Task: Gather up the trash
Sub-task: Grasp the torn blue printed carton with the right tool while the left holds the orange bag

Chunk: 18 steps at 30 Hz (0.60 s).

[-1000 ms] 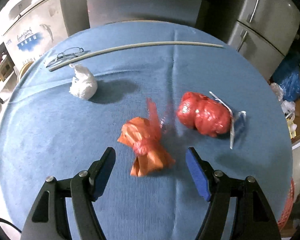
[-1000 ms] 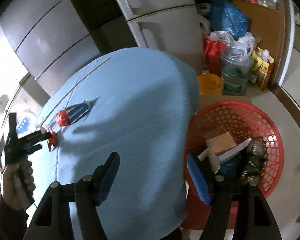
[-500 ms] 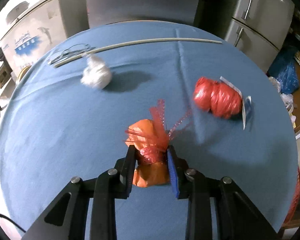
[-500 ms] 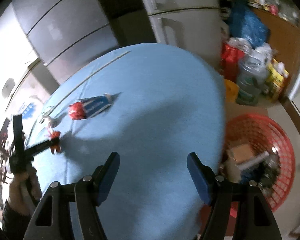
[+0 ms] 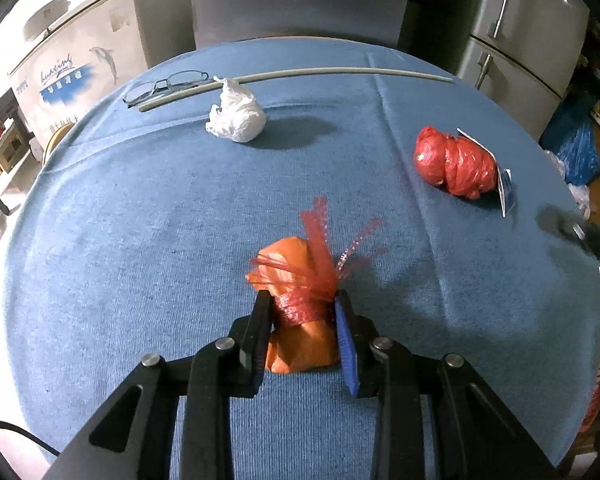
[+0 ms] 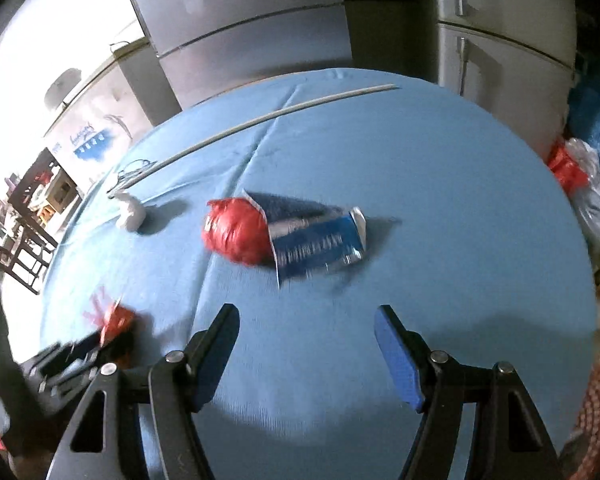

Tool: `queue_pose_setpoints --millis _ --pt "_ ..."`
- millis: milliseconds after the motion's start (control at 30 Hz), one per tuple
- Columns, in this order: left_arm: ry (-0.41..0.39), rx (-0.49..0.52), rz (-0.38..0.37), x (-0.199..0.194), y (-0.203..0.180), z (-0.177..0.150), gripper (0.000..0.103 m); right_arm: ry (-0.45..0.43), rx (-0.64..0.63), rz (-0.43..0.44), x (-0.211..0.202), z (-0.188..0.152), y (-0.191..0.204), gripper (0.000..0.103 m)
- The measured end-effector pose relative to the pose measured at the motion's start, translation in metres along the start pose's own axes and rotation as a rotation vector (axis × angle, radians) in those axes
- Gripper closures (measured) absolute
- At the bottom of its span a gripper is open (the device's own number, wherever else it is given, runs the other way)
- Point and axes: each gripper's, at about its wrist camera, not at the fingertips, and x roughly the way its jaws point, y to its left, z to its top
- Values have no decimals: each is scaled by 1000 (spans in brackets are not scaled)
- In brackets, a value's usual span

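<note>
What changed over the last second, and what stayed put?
The left gripper closed from open onto the orange bag bundle. The right gripper, open throughout, swung from the red basket back over the table, toward the red bag. The red bag, white bag and glasses stayed.

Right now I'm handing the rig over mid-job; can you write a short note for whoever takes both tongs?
Left tongs: shut on the orange plastic bag bundle with red netting, which sits low over the blue tablecloth; whether it is lifted is unclear.
Right tongs: open, holding nothing, pointed at the crumpled red plastic bag and the blue-and-white wrapper touching it.
Also on the cloth: white crumpled plastic bag; eyeglasses and a long pale rod at the far edge.
Red mesh basket: only its rim shows, off the table's right edge.
Done: orange bundle gripped.
Left: bin it, then the red bag, wrapper and white bag.
</note>
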Motion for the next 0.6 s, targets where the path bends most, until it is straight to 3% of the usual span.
queue_pose_setpoints --millis 133,233,367,433,533,600 --pt "-2 4 -10 4 1 1 71 30 270 135 17 19 -27 30" --pt "-13 32 15 6 -3 1 70 75 426 78 36 32 -40 29" --pt "-23 50 26 6 -7 -1 70 100 636 83 58 41 -53 25" --pt "-23 49 23 7 -6 1 70 97 634 57 62 46 -48 19" --pt "-29 51 29 7 -7 1 70 152 492 -30 71 56 -25 18" --pt "-33 53 35 7 -8 1 70 169 394 -21 74 57 -12 28"
